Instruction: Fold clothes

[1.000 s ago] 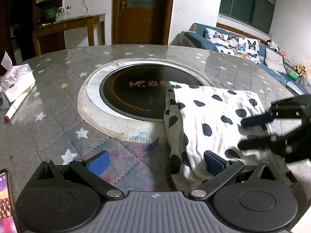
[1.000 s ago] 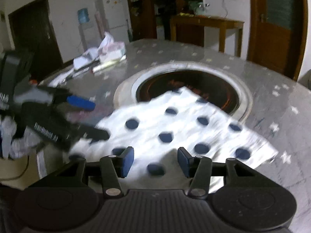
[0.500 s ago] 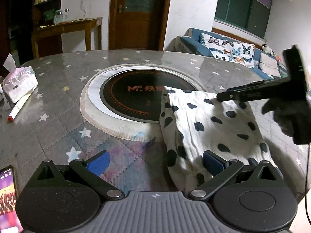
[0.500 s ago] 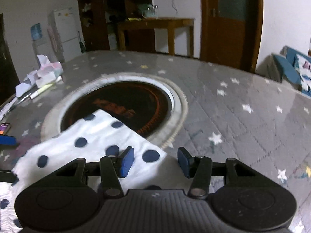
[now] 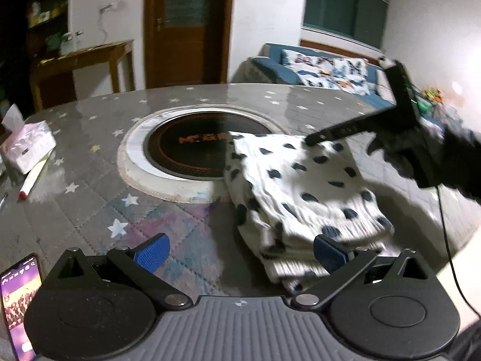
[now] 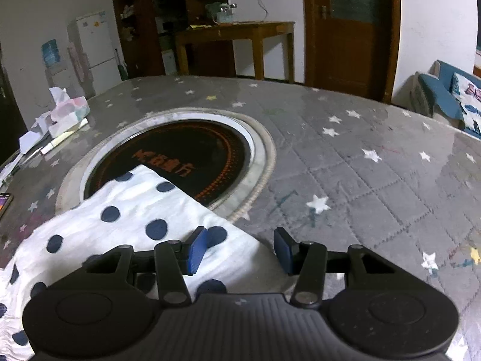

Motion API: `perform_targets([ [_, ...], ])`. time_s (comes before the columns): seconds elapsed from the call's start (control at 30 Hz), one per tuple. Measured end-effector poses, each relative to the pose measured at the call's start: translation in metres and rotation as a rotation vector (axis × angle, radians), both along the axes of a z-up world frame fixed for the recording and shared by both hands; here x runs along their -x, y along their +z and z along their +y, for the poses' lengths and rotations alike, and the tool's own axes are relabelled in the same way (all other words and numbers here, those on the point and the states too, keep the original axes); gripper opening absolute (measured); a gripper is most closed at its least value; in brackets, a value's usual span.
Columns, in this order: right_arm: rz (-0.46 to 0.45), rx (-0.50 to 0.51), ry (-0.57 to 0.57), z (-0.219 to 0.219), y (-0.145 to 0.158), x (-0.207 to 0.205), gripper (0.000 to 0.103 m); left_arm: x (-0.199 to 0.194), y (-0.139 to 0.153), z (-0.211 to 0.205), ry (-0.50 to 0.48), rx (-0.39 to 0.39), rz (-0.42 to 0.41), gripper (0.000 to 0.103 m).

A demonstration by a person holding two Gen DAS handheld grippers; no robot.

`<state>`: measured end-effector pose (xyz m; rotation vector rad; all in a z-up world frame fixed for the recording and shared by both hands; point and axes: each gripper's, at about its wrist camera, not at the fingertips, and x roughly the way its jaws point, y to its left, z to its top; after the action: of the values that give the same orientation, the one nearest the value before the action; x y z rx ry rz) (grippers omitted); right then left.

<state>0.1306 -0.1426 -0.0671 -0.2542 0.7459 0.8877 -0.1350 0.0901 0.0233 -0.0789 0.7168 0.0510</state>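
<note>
Two tools stand wide open and grip nothing, the left tool just before the folded white cloth with dark dots on the grey star-patterned table, the right tool over its far corner, seemingly ready to press it.

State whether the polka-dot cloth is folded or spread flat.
Folded: the polka-dot cloth shows stacked layers at its near edge, on the table.

The left gripper is spread wide, its blue pads far apart and holding nothing. The right gripper is also parted, with a clear gap between its pads. From the left wrist view it reaches in from the right, held in a dark-gloved hand, fingers pointing leftward.
</note>
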Motion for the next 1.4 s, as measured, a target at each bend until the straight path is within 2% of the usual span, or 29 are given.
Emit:
perform_targets([
  [0.13,0.005,0.004,0.000,-0.004,-0.001,0.000,0.049,-0.002,-0.009,-0.011,-0.070,-0.030,0.038,0.101],
  [0.2,0.004,0.013,-0.005,-0.007,-0.001,0.001,0.049,-0.003,-0.013,-0.015,-0.090,-0.036,0.047,0.096],
  [0.3,0.003,0.026,-0.012,-0.012,-0.001,0.002,0.049,-0.010,-0.020,-0.015,-0.092,-0.046,0.065,0.087],
  [0.6,-0.016,0.080,-0.060,-0.031,0.002,0.011,0.049,-0.025,-0.027,-0.005,-0.096,-0.071,0.061,0.076],
  [0.8,-0.013,0.111,-0.115,-0.055,0.003,0.021,0.049,-0.049,-0.024,0.012,-0.046,-0.093,0.034,0.076],
  [0.97,-0.015,0.132,-0.138,-0.072,0.004,0.038,0.049,-0.074,-0.022,0.027,-0.042,-0.126,0.010,0.075],
  [1.13,0.027,0.116,-0.174,-0.090,0.006,0.057,0.049,-0.097,-0.022,0.043,-0.034,-0.130,0.017,0.075],
  [1.27,0.050,0.103,-0.183,-0.100,0.011,0.073,0.049,-0.100,-0.017,0.060,0.012,-0.147,0.019,0.074],
  [1.4,0.003,0.086,-0.173,-0.102,0.028,0.078,0.049,-0.093,0.000,0.069,0.044,-0.108,-0.016,0.074],
])
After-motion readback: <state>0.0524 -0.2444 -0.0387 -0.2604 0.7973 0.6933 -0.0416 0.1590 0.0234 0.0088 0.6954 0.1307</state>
